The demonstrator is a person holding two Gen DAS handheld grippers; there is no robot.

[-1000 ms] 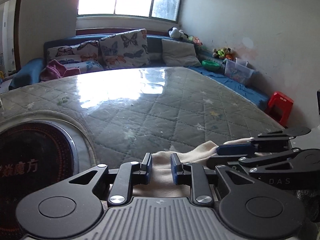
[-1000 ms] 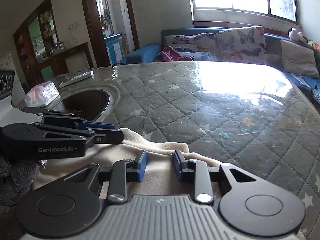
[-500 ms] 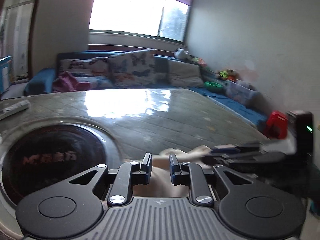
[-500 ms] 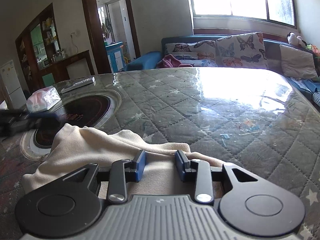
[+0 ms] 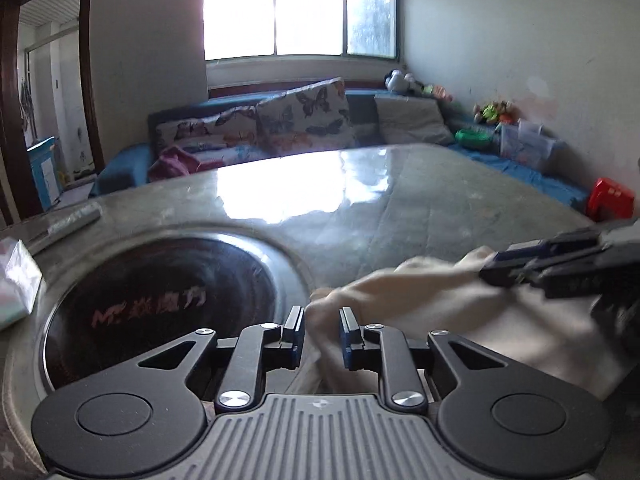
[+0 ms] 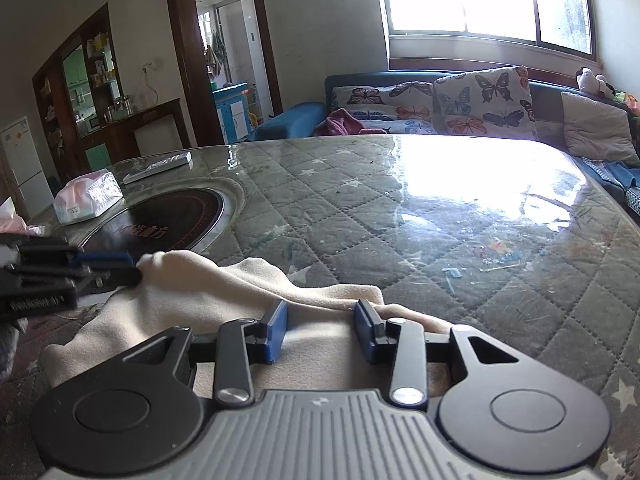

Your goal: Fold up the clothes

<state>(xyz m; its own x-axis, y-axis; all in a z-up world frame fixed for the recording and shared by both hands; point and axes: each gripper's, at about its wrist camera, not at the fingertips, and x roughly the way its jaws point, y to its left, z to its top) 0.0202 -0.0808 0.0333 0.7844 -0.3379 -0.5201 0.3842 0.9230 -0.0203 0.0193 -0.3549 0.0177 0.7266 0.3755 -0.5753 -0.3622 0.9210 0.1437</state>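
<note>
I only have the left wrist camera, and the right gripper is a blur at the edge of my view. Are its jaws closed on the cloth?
Observer: No. In the right wrist view the right gripper is open, and the cream cloth lies flat between its pads.
Operator: How does my left grip look from there?
Observer: The left gripper pinches a corner, which is raised into a small peak in front of the hob.
Operator: Is the rest of the cloth flat?
Observer: No. A rolled fold runs across it just past the right pads and rests on the quilted table.
</note>
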